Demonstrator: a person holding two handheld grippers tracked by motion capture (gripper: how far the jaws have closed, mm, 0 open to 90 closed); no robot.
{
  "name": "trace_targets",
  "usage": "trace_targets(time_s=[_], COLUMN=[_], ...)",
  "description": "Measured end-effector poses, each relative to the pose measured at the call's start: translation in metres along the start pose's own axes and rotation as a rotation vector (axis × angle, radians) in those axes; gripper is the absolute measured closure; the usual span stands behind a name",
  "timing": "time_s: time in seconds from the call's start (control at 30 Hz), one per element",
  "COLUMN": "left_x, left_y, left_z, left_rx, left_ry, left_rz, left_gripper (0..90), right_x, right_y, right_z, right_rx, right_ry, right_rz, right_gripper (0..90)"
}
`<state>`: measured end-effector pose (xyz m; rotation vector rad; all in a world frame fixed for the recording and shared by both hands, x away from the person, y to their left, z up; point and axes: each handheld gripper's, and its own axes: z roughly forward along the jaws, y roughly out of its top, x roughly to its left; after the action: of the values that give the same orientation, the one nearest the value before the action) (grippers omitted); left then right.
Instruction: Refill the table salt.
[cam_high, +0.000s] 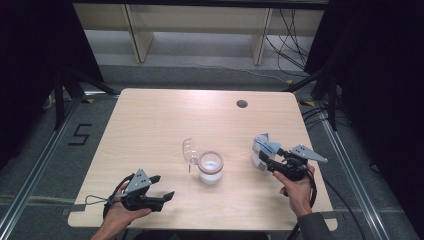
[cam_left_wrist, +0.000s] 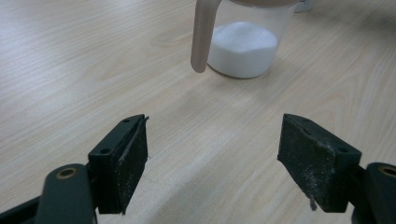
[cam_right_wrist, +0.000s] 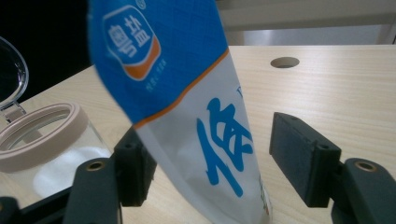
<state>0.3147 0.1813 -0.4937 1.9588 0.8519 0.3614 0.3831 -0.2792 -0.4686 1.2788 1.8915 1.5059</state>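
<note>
The salt bag (cam_right_wrist: 187, 107) stands between the jaws of my right hand-held gripper (cam_right_wrist: 210, 158), upright on its base and leaning a little toward the jar, its long axis running up and down while my jaws reach in level from the side. The left pad sits right against the bag's edge or just behind it (I cannot tell which from the right gripper view), while the right pad stands clearly apart from it with bare surface (cam_high: 150, 130) showing in the gap. So I judge this hand-held gripper as spread, not clamping: the bag looks to be standing on its own.

In the high view the bag (cam_high: 262, 150) is at the right side of the surface, directly ahead of my right hand-held gripper (cam_high: 267, 162). The open jar (cam_high: 210, 168), its hinged lid (cam_high: 189, 150) flipped up and white grains in the bottom, sits near the middle, to the bag's left.

My left hand-held gripper (cam_high: 165, 187) rests near the front edge, jaws wide and empty, pointing toward the jar (cam_left_wrist: 245, 37), which lies ahead of it and a little right. For the bag, my right hand is plainly the nearer; for the jar, the two are about alike.
</note>
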Motion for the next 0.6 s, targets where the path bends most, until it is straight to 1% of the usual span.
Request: trace_targets(time_s=[0.07, 0.1, 0.13, 0.17, 0.2, 0.23, 0.27, 0.3, 0.33, 0.37, 0.4, 0.43, 0.47, 0.5, 0.53, 0.57, 0.6], left_x=[0.000, 0.000, 0.000, 0.000, 0.000, 0.000, 0.000, 0.000, 0.000, 0.000, 0.000, 0.000, 0.000, 0.000, 0.000, 0.000, 0.001], left_y=[0.000, 0.000, 0.000, 0.000, 0.000, 0.000, 0.000, 0.000, 0.000, 0.000, 0.000, 0.000, 0.000, 0.001, 0.001, 0.001, 0.001], left_z=[0.000, 0.000, 0.000, 0.000, 0.000, 0.000, 0.000, 0.000, -0.001, -0.001, -0.001, -0.001, 0.000, -0.001, 0.000, 0.000, -0.001], left_rx=[0.000, 0.000, 0.001, 0.001, 0.000, -0.001, -0.001, -0.003, 0.003, 0.001, 0.001, 0.002, -0.004, 0.000, -0.006, -0.003, 0.005], left_ry=[0.000, 0.000, 0.001, 0.001, -0.004, -0.003, -0.003, -0.003, 0.006, 0.005, 0.005, 0.005, -0.005, -0.003, -0.005, -0.004, 0.002], left_rz=[0.000, 0.000, 0.001, 0.001, 0.001, 0.001, 0.001, -0.001, -0.002, -0.002, -0.002, -0.001, 0.003, 0.007, 0.001, 0.004, 0.012], left_gripper=[23.8, 23.8, 23.8, 23.8, 23.8, 23.8, 23.8, 23.9, 23.8, 23.8, 23.8, 23.8, 23.8, 23.8, 23.8, 23.8, 23.8], right_x=[0.000, 0.003, 0.004, 0.002, 0.004, 0.004, 0.001, 0.004, 0.003, 0.002, 0.002, 0.005, 0.003, 0.002, 0.002, 0.004, 0.004], right_y=[0.000, -0.001, -0.001, -0.001, -0.002, -0.002, -0.002, -0.002, -0.003, -0.003, -0.004, -0.004, -0.005, -0.006, -0.005, -0.006, -0.005], right_z=[-0.002, -0.003, -0.003, -0.004, -0.005, -0.005, -0.006, -0.008, -0.009, -0.009, -0.010, -0.013, -0.013, -0.013, -0.016, -0.017, -0.018], right_rx=[-0.003, 0.004, 0.000, 0.017, 0.023, 0.022, 0.020, 0.024, 0.021, 0.019, 0.019, 0.028, 0.023, 0.006, 0.026, 0.030, 0.029], right_ry=[-0.005, -0.013, -0.005, -0.016, -0.018, -0.023, -0.032, -0.029, -0.033, -0.036, -0.043, -0.037, -0.026, -0.041, -0.036, -0.053, -0.043], right_rz=[-0.035, -0.003, 0.005, -0.017, 0.024, 0.020, -0.018, 0.026, 0.013, -0.004, -0.006, 0.027, -0.004, -0.022, -0.027, -0.023, -0.048], right_gripper=[32.9, 32.8, 32.2, 30.6, 29.5, 29.5, 28.9, 27.6, 27.1, 26.8, 26.1, 25.6, 25.3, 24.8, 24.7, 24.6, 24.2])
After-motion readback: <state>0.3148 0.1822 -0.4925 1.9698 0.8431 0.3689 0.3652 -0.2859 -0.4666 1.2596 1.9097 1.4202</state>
